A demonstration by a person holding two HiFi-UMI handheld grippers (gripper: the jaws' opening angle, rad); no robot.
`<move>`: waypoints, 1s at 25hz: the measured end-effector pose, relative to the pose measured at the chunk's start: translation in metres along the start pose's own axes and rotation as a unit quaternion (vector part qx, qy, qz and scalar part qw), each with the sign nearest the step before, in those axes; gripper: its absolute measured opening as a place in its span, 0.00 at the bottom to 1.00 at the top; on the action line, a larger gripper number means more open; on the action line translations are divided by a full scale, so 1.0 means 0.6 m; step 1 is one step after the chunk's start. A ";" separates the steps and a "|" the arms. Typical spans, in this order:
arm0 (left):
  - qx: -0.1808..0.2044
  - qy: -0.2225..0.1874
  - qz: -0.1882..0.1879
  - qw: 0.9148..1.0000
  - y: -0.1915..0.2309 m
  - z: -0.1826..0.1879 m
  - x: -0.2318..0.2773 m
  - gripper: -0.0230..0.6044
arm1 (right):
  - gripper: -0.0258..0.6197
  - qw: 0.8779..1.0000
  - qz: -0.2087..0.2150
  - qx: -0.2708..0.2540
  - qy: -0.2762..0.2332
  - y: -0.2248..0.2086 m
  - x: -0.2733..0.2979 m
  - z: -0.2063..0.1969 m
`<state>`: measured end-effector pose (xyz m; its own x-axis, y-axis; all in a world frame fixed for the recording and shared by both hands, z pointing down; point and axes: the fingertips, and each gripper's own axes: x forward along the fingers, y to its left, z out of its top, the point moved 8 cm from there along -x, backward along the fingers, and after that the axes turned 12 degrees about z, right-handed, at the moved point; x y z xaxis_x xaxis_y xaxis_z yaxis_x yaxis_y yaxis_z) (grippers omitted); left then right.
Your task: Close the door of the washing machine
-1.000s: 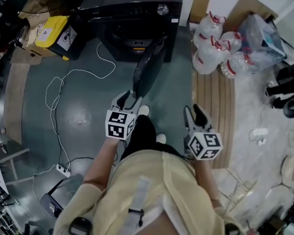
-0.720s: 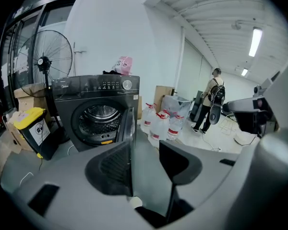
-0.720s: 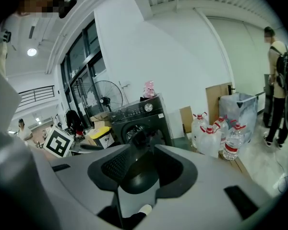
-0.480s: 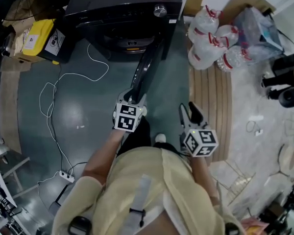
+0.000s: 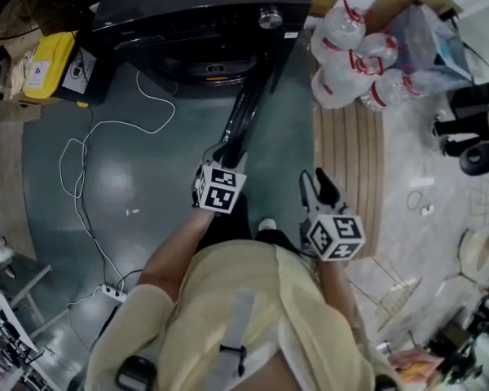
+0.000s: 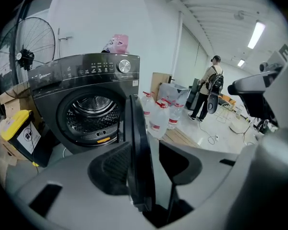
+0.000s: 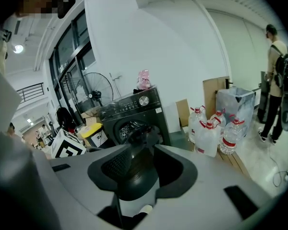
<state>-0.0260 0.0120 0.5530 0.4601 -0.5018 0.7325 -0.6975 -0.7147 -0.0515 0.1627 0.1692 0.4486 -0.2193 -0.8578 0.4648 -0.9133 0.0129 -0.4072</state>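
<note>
The washing machine [image 5: 200, 23] stands on the floor with its door [image 5: 243, 116] swung wide open, edge-on toward the person. The left gripper [image 5: 218, 155] has its jaws apart astride the door's free edge, which stands between them nearer the left jaw, with a gap on the right. The right gripper [image 5: 316, 187] hangs beside it, well right of the door, jaws apart and empty.

Grey-green floor [image 5: 147, 177], white wall [image 6: 96, 13], ceiling strip light [image 6: 256, 34], standing fan [image 6: 31, 56]

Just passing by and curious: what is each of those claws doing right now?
Left gripper: open, with the edge of the door between its jaws.
Right gripper: open, holding nothing.
</note>
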 end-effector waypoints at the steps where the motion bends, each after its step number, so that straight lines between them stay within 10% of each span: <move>1: 0.004 -0.001 -0.002 1.000 0.001 0.002 0.005 0.33 | 0.24 1.000 -0.001 0.001 0.002 0.001 0.005 0.002; 25: 0.035 0.042 -0.056 0.997 0.071 0.007 0.027 0.25 | 0.24 1.000 0.018 0.010 -0.004 0.051 0.127 0.048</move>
<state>-0.0462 -0.0284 0.5597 0.4841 -0.3764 0.7899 -0.6029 -0.7977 -0.0106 0.1282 0.0896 0.4489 -0.2491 -0.8615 0.4423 -0.8977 0.0340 -0.4394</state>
